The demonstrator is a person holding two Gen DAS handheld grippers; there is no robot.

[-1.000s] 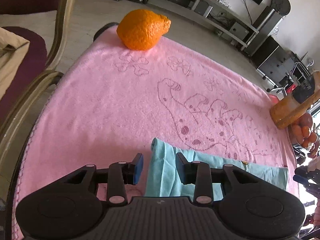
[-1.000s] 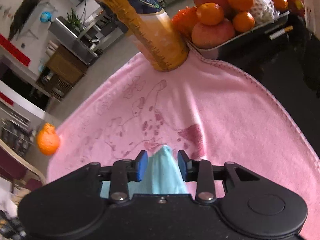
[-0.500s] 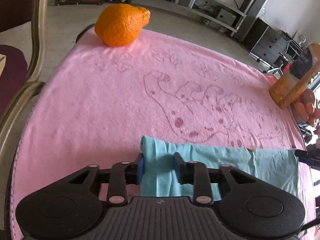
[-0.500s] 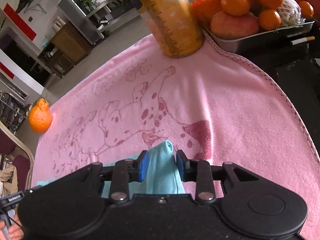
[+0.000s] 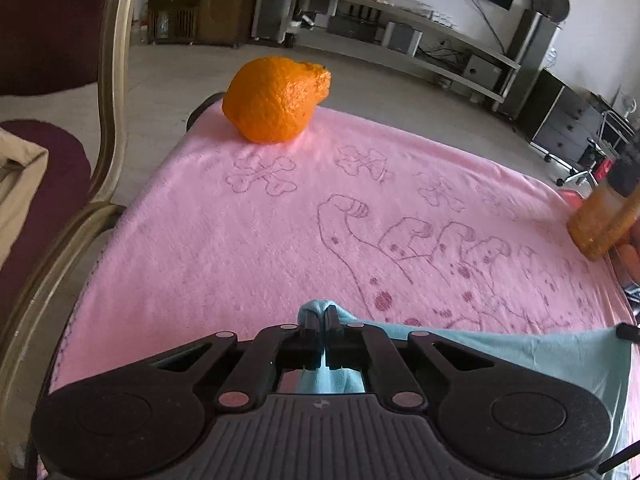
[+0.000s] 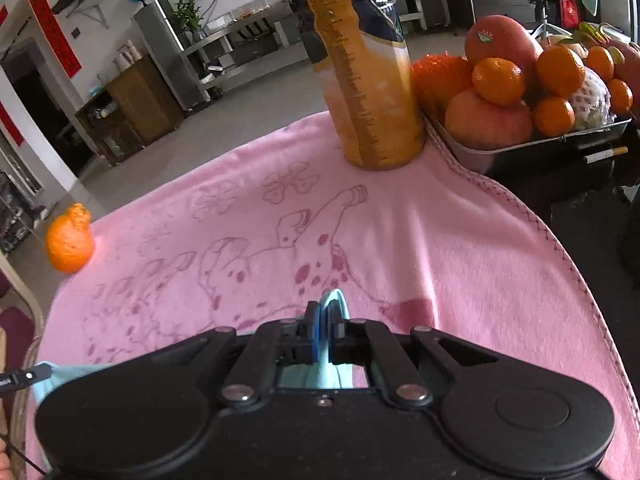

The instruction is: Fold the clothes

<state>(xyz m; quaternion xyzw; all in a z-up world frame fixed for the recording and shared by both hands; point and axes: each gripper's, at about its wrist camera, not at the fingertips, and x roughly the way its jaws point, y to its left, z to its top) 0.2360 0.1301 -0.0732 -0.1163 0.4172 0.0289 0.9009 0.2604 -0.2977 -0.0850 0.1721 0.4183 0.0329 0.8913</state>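
Looking at both views, the teal cloth point(image 5: 500, 350) runs sideways between the left tongs point(image 5: 320, 316) and right tongs point(image 6: 325, 312). Each is clamped tight on one end, so the fold probably goes forward over the pink towel point(image 5: 248, 248).

Only blurred white characters on the juice bottle point(image 6: 372, 60) label, none readable

We are pinching the teal cloth point(image 5: 520, 350) with the left gripper point(image 5: 323, 314) | cloth is lying on pink towel point(image 5: 224, 248) | orange point(image 5: 276, 105) is sitting at the far corner
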